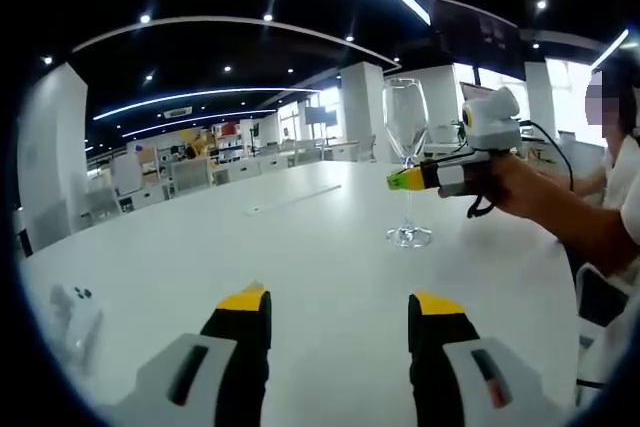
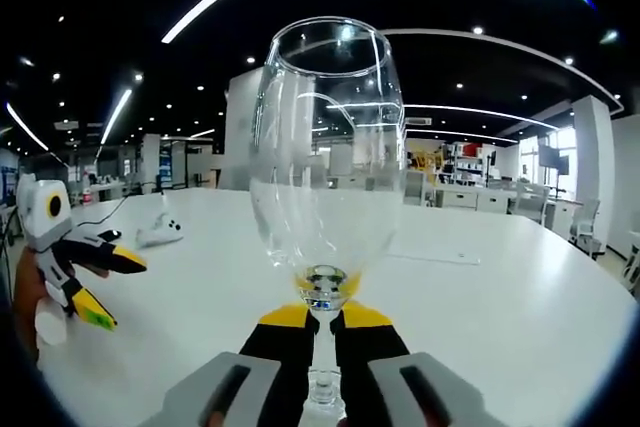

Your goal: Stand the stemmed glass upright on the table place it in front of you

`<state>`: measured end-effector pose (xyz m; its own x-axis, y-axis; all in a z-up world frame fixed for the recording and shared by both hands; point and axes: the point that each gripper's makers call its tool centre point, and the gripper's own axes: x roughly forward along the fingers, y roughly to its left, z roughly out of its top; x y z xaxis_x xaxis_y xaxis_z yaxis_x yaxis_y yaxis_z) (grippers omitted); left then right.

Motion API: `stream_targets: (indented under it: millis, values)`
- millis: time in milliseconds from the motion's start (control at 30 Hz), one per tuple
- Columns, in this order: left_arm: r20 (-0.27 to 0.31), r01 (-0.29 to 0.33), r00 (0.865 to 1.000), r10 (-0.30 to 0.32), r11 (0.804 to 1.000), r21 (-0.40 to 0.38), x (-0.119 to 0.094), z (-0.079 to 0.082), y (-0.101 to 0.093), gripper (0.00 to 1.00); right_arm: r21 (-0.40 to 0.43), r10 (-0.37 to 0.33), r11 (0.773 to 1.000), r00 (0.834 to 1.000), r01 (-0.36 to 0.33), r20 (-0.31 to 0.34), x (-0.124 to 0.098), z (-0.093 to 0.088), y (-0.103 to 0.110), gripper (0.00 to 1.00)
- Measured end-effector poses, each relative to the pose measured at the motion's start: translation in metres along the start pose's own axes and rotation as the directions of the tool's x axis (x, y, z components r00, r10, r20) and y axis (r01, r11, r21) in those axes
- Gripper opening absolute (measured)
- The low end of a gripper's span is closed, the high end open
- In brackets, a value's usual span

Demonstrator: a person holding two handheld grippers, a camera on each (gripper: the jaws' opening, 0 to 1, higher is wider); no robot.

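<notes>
A clear stemmed glass (image 1: 407, 127) stands upright on the white table (image 1: 300, 257), its foot resting on the tabletop. My right gripper (image 1: 405, 179), held by a hand, reaches in from the right and is shut on the stem. In the right gripper view the glass (image 2: 325, 177) towers close ahead, with my right gripper (image 2: 322, 322) pinching the stem just under the bowl. My left gripper (image 1: 340, 302) is open and holds nothing, low over the table and well short of the glass. In the right gripper view the left gripper (image 2: 118, 292) sits at the left, jaws apart.
A small white device (image 1: 75, 312) lies on the table near the left gripper, the same white device (image 2: 160, 232) lying beyond it. A thin flat strip (image 1: 295, 199) lies farther out. A person's arm (image 1: 580, 222) reaches in from the right. Desks and chairs stand behind the table.
</notes>
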<state>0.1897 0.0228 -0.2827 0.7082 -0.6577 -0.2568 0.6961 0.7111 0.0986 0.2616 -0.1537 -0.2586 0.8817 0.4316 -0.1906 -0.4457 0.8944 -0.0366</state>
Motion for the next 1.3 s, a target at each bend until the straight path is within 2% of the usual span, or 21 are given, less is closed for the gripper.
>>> stream_targets:
  millis: [500, 900, 1300]
  values:
    - [0.005, -0.001, 1.000, 0.001, 1.000, -0.002, 0.000, 0.000, 0.001, 0.55, 0.019, -0.009, 1.000, 1.000, 0.009, -0.002, -0.001, 0.000, -0.001, 0.12]
    - [0.004, -0.005, 1.000, 0.005, 1.000, -0.004, 0.000, 0.001, 0.002, 0.56, 0.017, -0.011, 1.000, 1.000, 0.011, 0.017, -0.001, 0.013, 0.000, 0.12]
    - [0.011, -0.004, 1.000, 0.004, 1.000, -0.004, 0.001, 0.002, 0.002, 0.56, 0.008, -0.011, 1.000, 1.000, 0.011, 0.016, 0.000, 0.017, -0.002, 0.12]
